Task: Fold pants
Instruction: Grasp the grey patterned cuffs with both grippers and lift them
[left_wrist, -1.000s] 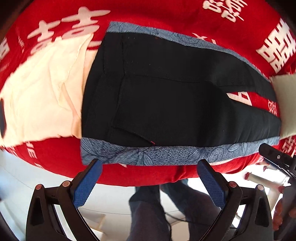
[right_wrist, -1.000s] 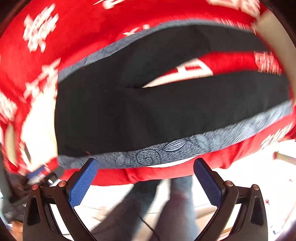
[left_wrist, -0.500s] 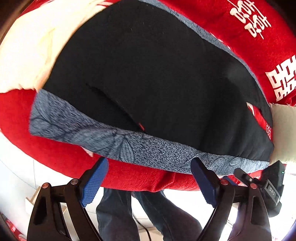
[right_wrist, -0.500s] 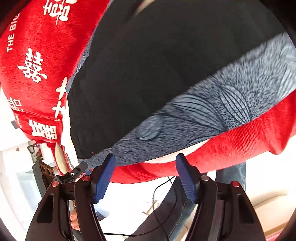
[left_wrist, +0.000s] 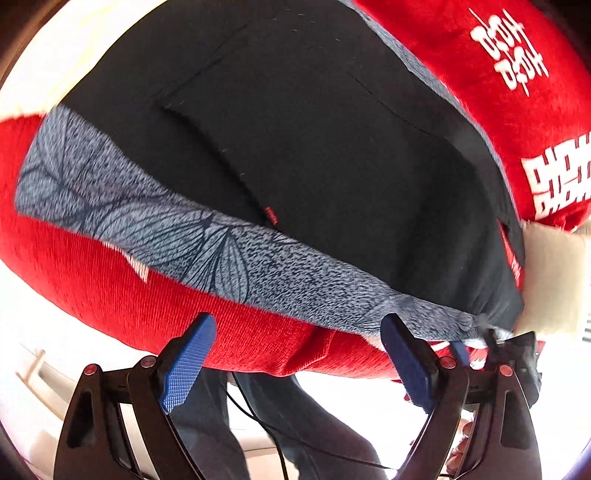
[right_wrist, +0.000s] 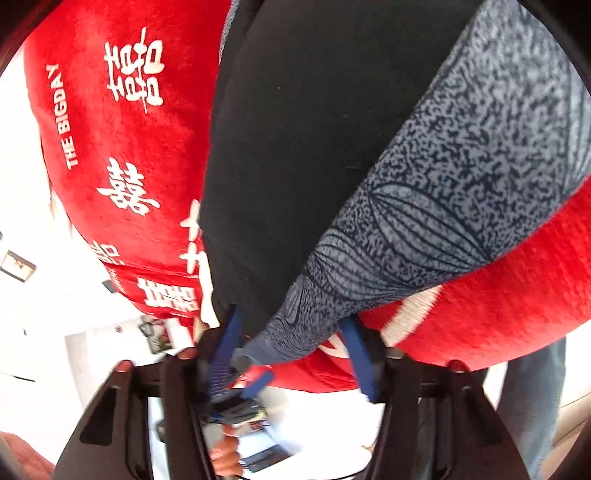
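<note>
Both grippers have dropped toward the near edge since the earlier frames, and the right gripper has just been closing, its jaws now narrowed around the corner of the patterned hem with cloth between them (whether the pads truly bite yet, I cannot tell). The left gripper hangs released, nothing between its jaws, just short of the hem. Beyond, the pants lie flat on the red blanket. The risk: the right pads may catch blanket along with hem, dragging both when lifted.
</note>
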